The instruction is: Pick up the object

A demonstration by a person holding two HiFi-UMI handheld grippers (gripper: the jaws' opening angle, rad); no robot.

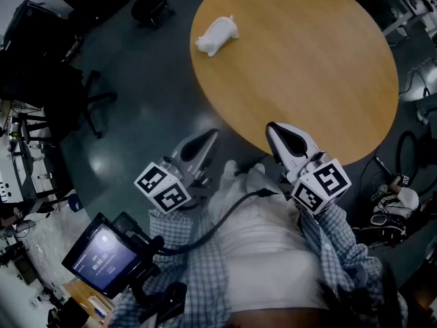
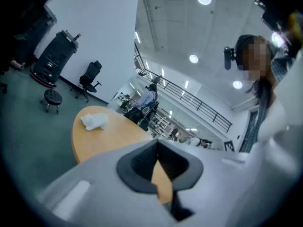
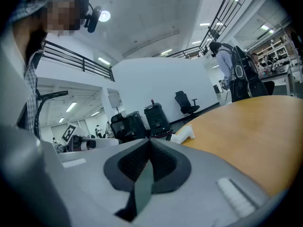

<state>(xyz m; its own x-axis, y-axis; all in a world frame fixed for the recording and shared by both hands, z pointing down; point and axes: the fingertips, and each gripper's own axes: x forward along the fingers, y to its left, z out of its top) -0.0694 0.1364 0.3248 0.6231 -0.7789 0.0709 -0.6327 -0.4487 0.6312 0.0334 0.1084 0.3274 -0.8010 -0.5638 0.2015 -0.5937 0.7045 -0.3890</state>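
Note:
A small white animal-shaped figure (image 1: 217,35) lies on the far left part of the round wooden table (image 1: 321,60). My left gripper (image 1: 209,138) hangs shut and empty over the floor, just short of the table's near edge. To its right, my right gripper (image 1: 274,130) is also shut with nothing in it, its tip over the table's near rim. The left gripper view shows the figure (image 2: 94,121) far ahead, beyond the closed left gripper (image 2: 157,150). In the right gripper view, the figure (image 3: 183,135) lies past the closed right gripper (image 3: 150,148).
A black office chair (image 1: 68,94) and a round stool (image 1: 150,9) stand on the floor left of the table. A screen (image 1: 102,255) sits at my lower left. Cables and gear (image 1: 396,203) lie at the right. A person (image 2: 147,98) stands beyond the table.

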